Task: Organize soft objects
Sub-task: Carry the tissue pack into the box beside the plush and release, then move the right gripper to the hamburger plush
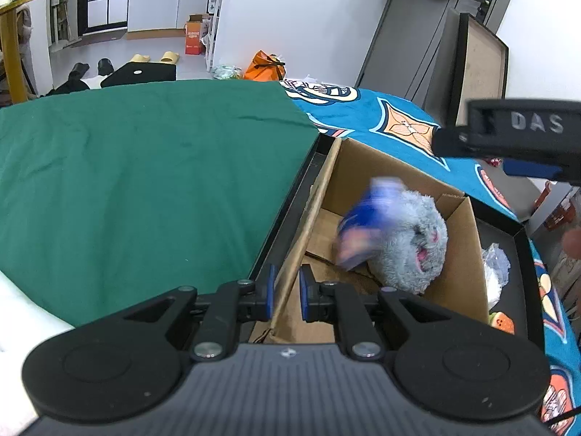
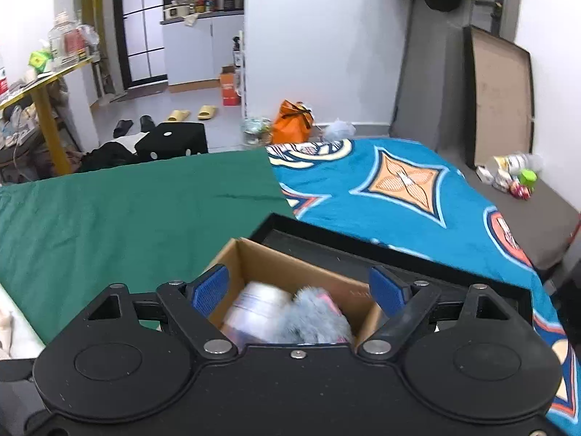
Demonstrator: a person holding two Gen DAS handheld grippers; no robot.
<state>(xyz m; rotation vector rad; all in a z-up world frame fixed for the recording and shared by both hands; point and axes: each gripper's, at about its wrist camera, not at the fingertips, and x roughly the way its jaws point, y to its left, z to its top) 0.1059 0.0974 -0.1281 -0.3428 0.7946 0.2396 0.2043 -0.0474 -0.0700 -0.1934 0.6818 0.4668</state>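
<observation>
blue toy (image 1: 363,218): smearing into motion blur at the grey plush's (image 1: 414,243) nine o'clock — its kind is escaping reading.
pale item (image 2: 259,307): blurring beside the plush; identity unclear.
right gripper (image 1: 508,138): running off the frame at three o'clock — fingertips not showing there.

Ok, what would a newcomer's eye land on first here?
Probably the grey plush toy sitting inside the cardboard box, a blurred blue object against it. Then the left hand-held gripper pinching the box's near wall, and the right hand-held gripper open above the box.
</observation>
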